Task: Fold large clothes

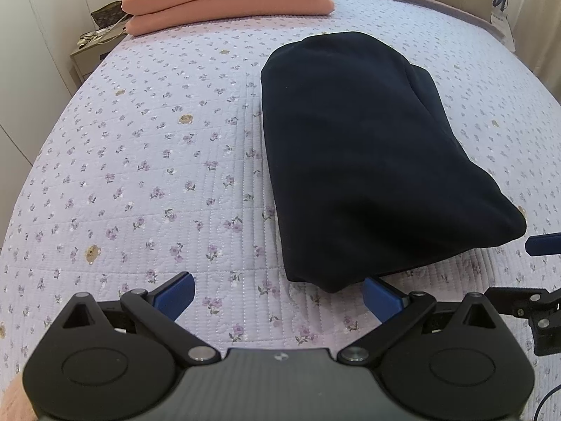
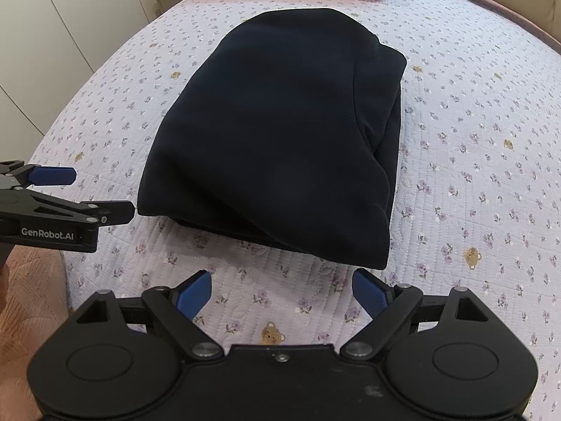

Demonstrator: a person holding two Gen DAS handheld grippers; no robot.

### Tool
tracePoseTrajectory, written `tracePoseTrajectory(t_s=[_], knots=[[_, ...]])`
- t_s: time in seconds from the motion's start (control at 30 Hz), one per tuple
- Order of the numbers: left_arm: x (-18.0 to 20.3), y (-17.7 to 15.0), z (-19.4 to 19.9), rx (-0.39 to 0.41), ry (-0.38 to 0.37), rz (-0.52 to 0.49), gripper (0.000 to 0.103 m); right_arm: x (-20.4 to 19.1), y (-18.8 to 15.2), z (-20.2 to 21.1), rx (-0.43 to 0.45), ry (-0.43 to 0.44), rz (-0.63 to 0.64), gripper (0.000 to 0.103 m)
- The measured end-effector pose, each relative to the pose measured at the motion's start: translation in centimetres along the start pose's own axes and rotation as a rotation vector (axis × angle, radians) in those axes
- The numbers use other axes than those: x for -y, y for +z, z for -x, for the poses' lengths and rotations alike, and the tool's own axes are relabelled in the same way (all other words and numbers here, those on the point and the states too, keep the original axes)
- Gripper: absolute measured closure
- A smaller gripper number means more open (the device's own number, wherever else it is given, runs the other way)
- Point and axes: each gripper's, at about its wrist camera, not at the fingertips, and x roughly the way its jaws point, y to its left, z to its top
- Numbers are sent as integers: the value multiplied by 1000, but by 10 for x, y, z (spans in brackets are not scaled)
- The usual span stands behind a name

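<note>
Dark garment (image 1: pixel 368 154): a navy, almost black piece of clothing, folded into a thick bundle. In the left wrist view it fills the centre and right of the frame; in the right wrist view it fills the centre. It lies flat on the bedspread, and several layers show along its right edge.

Bedspread (image 1: pixel 140 161): quilted, pale lilac, with small purple flowers and little brown bears. It covers the bed under everything.

Left gripper (image 1: pixel 278 293): at the bottom of the left wrist view, its blue fingers spread wide and holding nothing. The right finger tip is just beside the near edge of the garment; I cannot tell if it touches. The same gripper shows at the left edge of the right wrist view, near the garment's left corner.

Right gripper (image 2: pixel 282 291): at the bottom of the right wrist view, fingers also spread wide and empty, near the front edge of the garment but apart from it.

Pink stack (image 1: pixel 228 0): folded salmon-pink fabric at the top of both frames, at the far end of the bed, well apart from the garment.

Nightstand (image 1: pixel 94 49): in the upper left of the left wrist view, with small objects on top.
</note>
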Motion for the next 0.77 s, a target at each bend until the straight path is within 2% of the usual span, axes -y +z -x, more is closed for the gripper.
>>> tracePoseTrajectory(t_s=[0.3,0.77], knots=[[3,0,0,8,14,-25,0,1,0,-1,-5,5,9,1],[3,0,0,5,-10,-26,0,1,0,0,-6,8,14,1]])
